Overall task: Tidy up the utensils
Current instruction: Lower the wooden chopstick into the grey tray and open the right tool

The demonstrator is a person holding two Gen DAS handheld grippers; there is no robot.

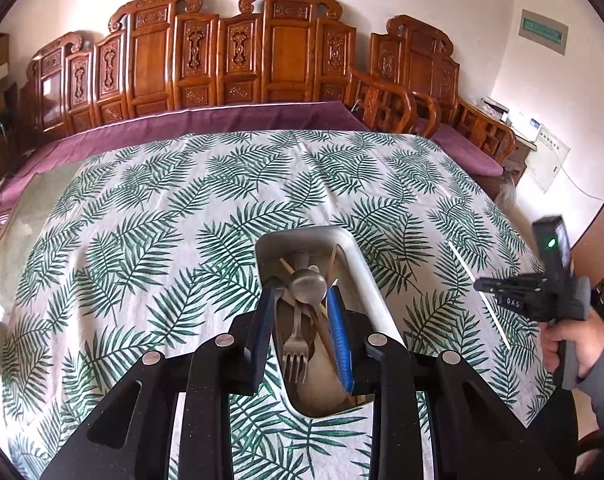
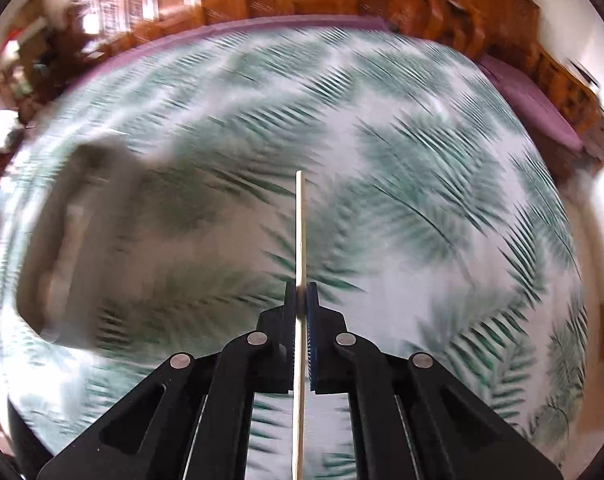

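Observation:
A metal tray point(image 1: 361, 264) lies on the leaf-print tablecloth and holds a spoon point(image 1: 309, 286), a fork point(image 1: 296, 354) and wooden chopsticks point(image 1: 325, 330). My left gripper point(image 1: 302, 292) is open, its blue-padded fingers hanging over the tray on either side of the spoon and fork. My right gripper point(image 2: 301, 294) is shut on a pale wooden chopstick point(image 2: 300, 224) and holds it above the cloth. In the left wrist view the right gripper point(image 1: 487, 286) is to the right of the tray with that chopstick point(image 1: 477, 292). The right wrist view is blurred; the tray point(image 2: 46, 240) shows at its left.
The leaf-print tablecloth point(image 1: 150, 208) covers the whole table. A carved wooden bench point(image 1: 230, 52) with purple cushions stands behind the far edge. A wooden armchair point(image 1: 421, 76) stands at the back right. The person's hand point(image 1: 573, 340) holds the right gripper.

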